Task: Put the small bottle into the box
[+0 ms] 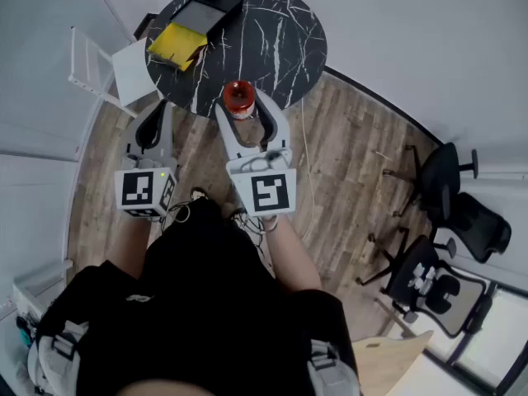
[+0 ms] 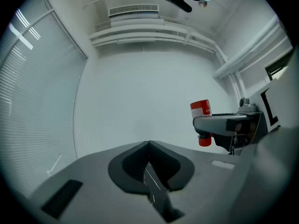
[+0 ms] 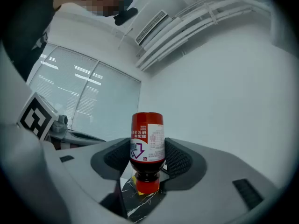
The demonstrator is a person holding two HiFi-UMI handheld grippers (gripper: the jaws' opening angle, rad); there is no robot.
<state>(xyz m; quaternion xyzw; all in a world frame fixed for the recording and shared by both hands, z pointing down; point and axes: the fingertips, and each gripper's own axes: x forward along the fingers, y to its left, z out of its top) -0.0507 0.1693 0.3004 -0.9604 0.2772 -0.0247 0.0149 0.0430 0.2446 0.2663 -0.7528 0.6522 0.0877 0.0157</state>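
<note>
A small red bottle with a white label is held in the air between the fingers of my right gripper, in front of the round black marble table. In the right gripper view the bottle stands cap down between the ribbed pads, and the right gripper is shut on it. The black box sits at the table's far left. My left gripper hangs left of the right one. In the left gripper view the left gripper is shut and empty, with the bottle to its right.
A yellow packet lies at the near end of the box. A white chair stands left of the table. Black office chairs stand on the wooden floor at the right.
</note>
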